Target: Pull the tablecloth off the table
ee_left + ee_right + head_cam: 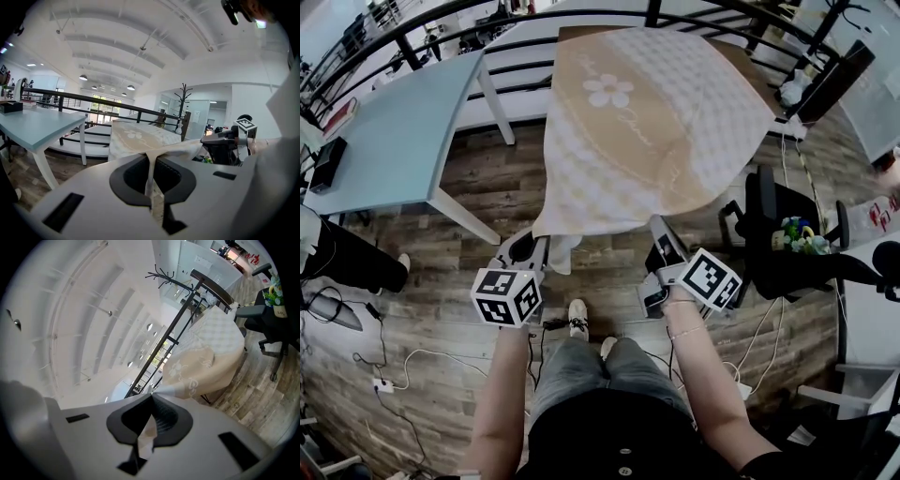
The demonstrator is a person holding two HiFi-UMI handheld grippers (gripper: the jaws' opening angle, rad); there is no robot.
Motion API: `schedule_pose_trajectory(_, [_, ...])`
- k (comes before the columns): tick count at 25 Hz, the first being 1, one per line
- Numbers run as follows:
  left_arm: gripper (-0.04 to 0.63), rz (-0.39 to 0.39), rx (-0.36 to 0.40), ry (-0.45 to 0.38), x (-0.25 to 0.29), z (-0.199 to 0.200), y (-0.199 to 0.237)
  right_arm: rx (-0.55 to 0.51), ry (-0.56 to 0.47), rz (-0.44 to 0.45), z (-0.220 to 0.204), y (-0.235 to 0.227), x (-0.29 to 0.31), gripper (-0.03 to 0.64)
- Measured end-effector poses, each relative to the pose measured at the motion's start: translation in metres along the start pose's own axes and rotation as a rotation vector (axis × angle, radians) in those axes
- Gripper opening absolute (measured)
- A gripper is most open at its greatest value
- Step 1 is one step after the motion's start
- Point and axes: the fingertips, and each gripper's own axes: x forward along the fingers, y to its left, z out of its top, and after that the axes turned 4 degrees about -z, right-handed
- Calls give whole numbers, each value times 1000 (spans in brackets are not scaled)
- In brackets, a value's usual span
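A beige and white checked tablecloth (647,122) with a flower print covers a small table; its near edge hangs stretched toward me. In the head view my left gripper (546,246) is shut on the cloth's near left corner, and my right gripper (660,231) is shut on the near right corner. The left gripper view shows a fold of the tablecloth (152,176) pinched between the closed jaws. In the right gripper view a fold of the tablecloth (149,427) is likewise clamped, with the rest of the cloth (201,366) draped beyond.
A light blue table (389,131) stands to the left, its white legs near the cloth. A black railing (487,23) runs behind. A black office chair (787,239) with a toy on it sits at the right. Cables (403,375) lie on the wooden floor.
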Motion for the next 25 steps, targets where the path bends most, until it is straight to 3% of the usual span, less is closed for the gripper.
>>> schedule_pose_trajectory(11, [15, 3, 33, -14, -40, -8, -47, -16, 28, 37, -13, 2, -64, 26])
schedule_pose_trajectory(25, [15, -39, 18, 53, -63, -31, -49, 19, 52, -56, -48, -14, -78, 26])
